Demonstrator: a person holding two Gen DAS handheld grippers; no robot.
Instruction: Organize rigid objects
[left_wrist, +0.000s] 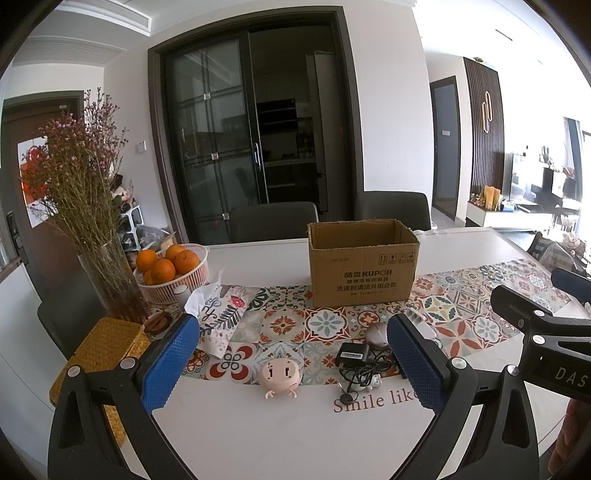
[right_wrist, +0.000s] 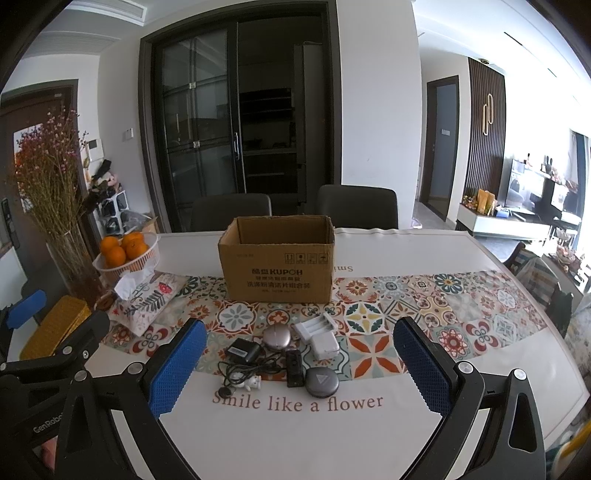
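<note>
**Both Claws Wide, Clutter Waiting in Front of the Box**

While nothing has yet been lifted, the small rigid objects lie in a loose group on the patterned runner (right_wrist: 458, 295), on the near side of the open cardboard box (right_wrist: 277, 266), which stands upright behind them with its flaps folded away.

The right gripper (right_wrist: 299, 365) hovers above the table with its blue pads spread wide and nothing between them. Framed almost centrally in its gap are the black charger (right_wrist: 242, 350) with its tangled cable, the round grey case (right_wrist: 277, 338), the white battery holder (right_wrist: 314, 325), a white adapter block (right_wrist: 325, 347), a slim black stick (right_wrist: 293, 367) and a dark round disc (right_wrist: 321, 382). The black stick's long axis runs roughly away from the camera, toward the box, so the pads would close across its narrow width without any turn of the wrist.

The left gripper (left_wrist: 291, 363) is equally wide and empty. Straight ahead of it sits a pale pink toy (left_wrist: 280, 376), with the charger (left_wrist: 351, 355) a little to its right.

My reading (a judgement, not a thing seen): the right gripper is the nearer one for most of the pile, the left for the pink toy. Either must descend forward, pinch, then carry onward in the same direction, since the box lies directly beyond the objects. The cable could drag neighbours along.
</note>
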